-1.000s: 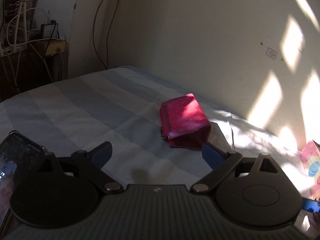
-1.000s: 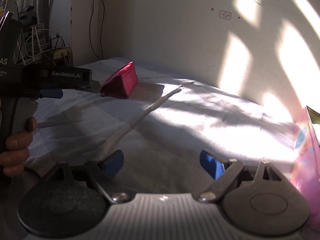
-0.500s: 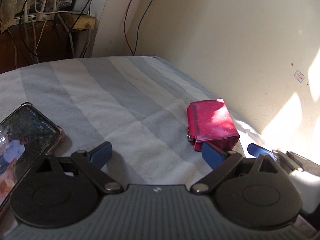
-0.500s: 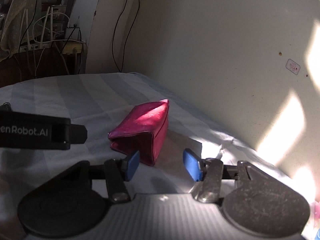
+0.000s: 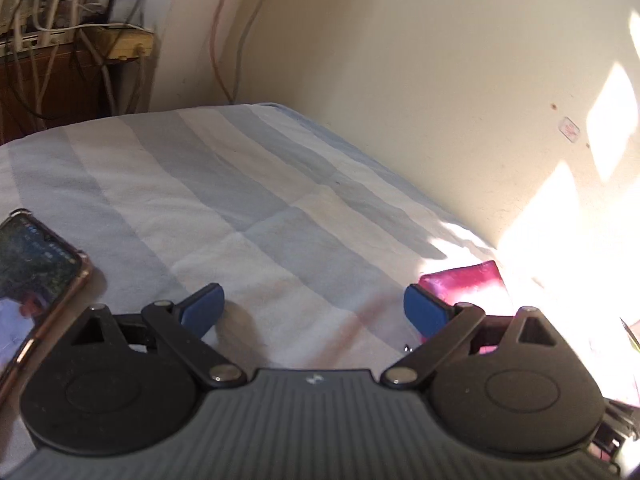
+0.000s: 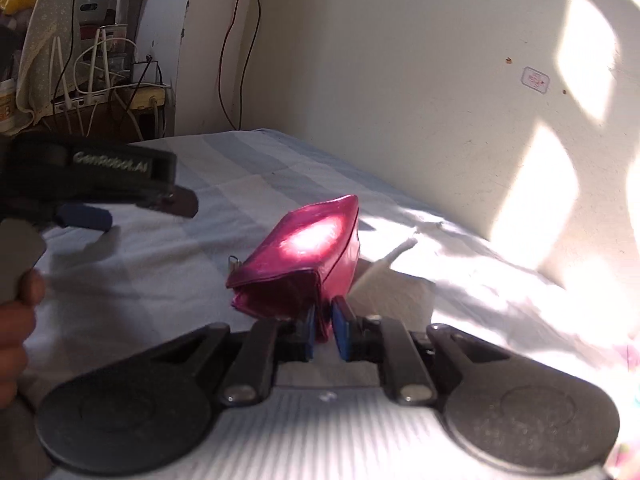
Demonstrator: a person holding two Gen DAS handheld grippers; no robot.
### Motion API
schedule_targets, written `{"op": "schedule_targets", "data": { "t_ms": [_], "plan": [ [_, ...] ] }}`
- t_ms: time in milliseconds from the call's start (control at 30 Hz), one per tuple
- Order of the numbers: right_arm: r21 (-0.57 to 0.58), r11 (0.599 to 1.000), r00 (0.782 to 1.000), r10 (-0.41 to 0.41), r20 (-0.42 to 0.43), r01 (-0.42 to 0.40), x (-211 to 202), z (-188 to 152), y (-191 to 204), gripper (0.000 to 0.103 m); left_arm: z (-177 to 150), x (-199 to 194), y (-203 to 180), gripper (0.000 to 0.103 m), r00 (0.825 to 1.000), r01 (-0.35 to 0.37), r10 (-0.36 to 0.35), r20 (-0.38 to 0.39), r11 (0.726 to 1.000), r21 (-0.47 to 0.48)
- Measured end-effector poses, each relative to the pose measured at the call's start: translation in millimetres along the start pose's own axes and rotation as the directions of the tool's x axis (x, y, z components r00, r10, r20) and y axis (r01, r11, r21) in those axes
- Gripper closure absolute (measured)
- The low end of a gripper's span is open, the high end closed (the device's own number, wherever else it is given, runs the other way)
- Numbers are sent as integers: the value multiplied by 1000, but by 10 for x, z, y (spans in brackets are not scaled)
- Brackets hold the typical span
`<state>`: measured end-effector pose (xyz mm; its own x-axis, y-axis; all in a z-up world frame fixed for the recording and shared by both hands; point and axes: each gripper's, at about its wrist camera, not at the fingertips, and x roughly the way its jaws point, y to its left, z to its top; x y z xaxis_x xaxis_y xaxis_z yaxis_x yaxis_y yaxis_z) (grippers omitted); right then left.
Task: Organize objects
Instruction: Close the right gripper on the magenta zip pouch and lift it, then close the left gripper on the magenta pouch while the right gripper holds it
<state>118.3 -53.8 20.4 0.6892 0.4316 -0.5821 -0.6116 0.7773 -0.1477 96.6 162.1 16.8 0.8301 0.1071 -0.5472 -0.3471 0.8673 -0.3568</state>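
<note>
A shiny pink wallet (image 6: 308,248) stands tent-like on the striped bed sheet (image 6: 248,184). My right gripper (image 6: 322,326) is shut on the wallet's near edge. The wallet also shows in the left wrist view (image 5: 468,284), partly behind my right-hand finger. My left gripper (image 5: 312,310) is open and empty just above the sheet (image 5: 224,208), to the left of the wallet. A smartphone (image 5: 28,276) with a lit screen lies on the sheet at the left of that gripper. The left gripper body (image 6: 92,176) appears at the left of the right wrist view.
A cream wall (image 5: 440,80) runs along the far side of the bed, with sun patches. A wooden shelf with cables and a power strip (image 5: 80,40) stands beyond the bed's far end. A pink printed item (image 6: 630,364) shows at the right edge.
My right gripper has closed from open onto the wallet's near edge. My left gripper has swung left, so the wallet sits further right in its view and the phone more at its left.
</note>
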Motion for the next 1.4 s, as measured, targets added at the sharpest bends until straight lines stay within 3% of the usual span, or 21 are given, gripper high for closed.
{"op": "schedule_targets", "data": {
  "t_ms": [100,200,267,400,433,500,567,667,733,867,967,1067,1100,1167,1233,1300,1400],
  "plan": [
    [64,998,1000,7,-25,-5,-469,-398,-204,92,-87,10,-217,5,995,94,-89,-43,987,128],
    [132,987,995,-87,-41,92,-867,-739,-409,92,-186,-40,-418,5,989,150,-142,-50,960,237],
    [208,966,988,-141,-63,151,-1076,-908,-574,89,-191,-62,-482,5,986,166,-159,-45,951,262],
    [310,942,991,-121,-53,131,-1261,-1039,-704,85,-1,-73,-542,3,978,207,-208,-26,939,274],
    [311,942,992,-116,-41,123,-1261,-1030,-672,80,72,-52,-564,0,973,228,-230,-31,928,293],
    [321,944,997,-80,-9,79,-1223,-980,-608,72,239,92,-614,0,952,304,-298,-74,884,355],
    [334,942,1000,-19,20,12,-1116,-893,-506,68,355,293,-630,0,936,351,-327,-128,863,364],
    [325,944,999,38,39,-48,-976,-851,-335,63,403,552,-676,0,917,396,-349,-191,847,355],
    [293,956,999,26,26,-32,-950,-831,-261,63,403,686,-671,0,907,417,-363,-214,844,337],
    [349,936,999,31,43,-44,-999,-886,-329,58,318,858,-660,0,816,547,-468,-340,815,191],
    [402,914,997,43,56,-62,-1023,-916,-411,58,191,691,-734,4,800,576,-486,-354,788,220],
    [411,909,997,43,63,-65,-1040,-923,-428,58,2,517,-856,7,757,622,-503,-416,750,225],
    [413,909,997,37,67,-62,-1061,-930,-435,57,-80,445,-901,7,749,630,-500,-435,740,235],
    [423,905,998,25,60,-48,-1107,-952,-443,55,-272,238,-1006,7,755,632,-481,-445,716,298],
    [438,897,998,45,46,-61,-1152,-990,-465,55,-419,80,-1060,6,747,646,-481,-459,690,327],
    [463,876,991,127,48,-135,-1206,-1047,-493,52,-533,-21,-1093,6,725,669,-491,-484,670,322],
    [499,831,968,236,83,-245,-1278,-1110,-500,48,-651,-124,-1151,6,710,684,-497,-499,656,319]
  ]
}}
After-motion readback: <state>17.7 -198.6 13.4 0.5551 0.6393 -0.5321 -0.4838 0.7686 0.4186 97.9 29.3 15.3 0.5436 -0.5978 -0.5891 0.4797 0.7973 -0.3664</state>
